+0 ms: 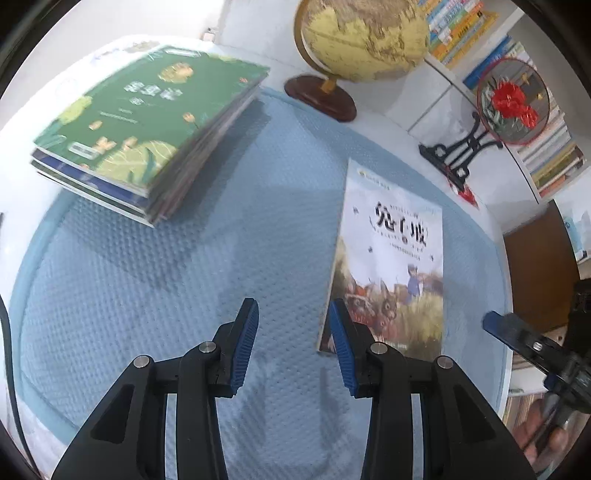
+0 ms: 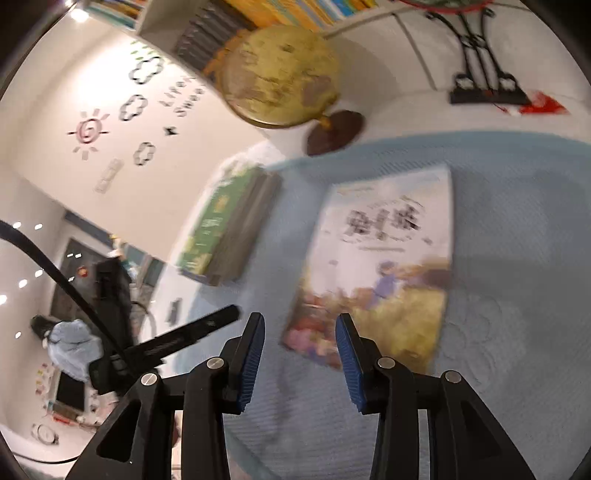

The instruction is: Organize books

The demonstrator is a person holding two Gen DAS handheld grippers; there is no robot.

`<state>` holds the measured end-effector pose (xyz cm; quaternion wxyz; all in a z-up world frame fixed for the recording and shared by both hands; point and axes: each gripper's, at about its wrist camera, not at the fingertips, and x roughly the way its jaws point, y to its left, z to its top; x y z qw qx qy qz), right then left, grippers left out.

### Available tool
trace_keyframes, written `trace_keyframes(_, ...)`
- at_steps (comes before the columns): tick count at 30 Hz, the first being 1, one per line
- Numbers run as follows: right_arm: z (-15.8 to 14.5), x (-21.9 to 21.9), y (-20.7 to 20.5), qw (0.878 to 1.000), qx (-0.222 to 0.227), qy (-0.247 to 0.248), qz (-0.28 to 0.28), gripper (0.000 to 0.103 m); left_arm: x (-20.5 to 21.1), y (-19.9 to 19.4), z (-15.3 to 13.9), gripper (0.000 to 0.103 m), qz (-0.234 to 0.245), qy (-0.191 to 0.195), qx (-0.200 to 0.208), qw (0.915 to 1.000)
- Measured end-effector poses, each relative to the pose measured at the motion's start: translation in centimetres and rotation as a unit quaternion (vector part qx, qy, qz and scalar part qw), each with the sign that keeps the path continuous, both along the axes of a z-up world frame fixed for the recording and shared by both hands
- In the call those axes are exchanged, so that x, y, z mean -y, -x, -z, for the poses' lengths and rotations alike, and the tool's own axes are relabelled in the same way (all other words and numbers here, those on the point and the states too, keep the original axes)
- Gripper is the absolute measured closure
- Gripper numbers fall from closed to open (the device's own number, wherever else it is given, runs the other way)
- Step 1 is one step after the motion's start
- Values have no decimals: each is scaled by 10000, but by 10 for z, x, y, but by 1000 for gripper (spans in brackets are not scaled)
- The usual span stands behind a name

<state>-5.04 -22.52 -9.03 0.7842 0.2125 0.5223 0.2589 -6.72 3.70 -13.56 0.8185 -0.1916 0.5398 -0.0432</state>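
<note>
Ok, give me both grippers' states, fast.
Left gripper: open, holding nothing, over the mat.
Right gripper: open, holding nothing, near the book.

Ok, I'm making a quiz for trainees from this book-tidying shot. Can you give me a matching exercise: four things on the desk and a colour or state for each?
Things:
1. stack of books
2. single book
3. globe
4. left gripper

Descriptions:
A. dark round wooden base
B. lies alone, flat on the blue mat
C. green cover on top
D. open, nothing between its pads

Pairs: 1-C, 2-B, 3-A, 4-D
</note>
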Motion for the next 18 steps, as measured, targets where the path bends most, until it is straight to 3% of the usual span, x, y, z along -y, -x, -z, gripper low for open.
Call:
trace_keyframes(9,47,37,-14,9905,-317,1188,624,65,53,-23,23,67,679,-264,-242,9970)
trace_keyframes(16,67,34,-25,9885,-421,1330,584,64,58,-36,33,67,675,-261,-302,9969)
trace_keyframes(18,66,28,-28,9884,-291,1404,505,57,60,-40,34,64,666,-203,-293,9971)
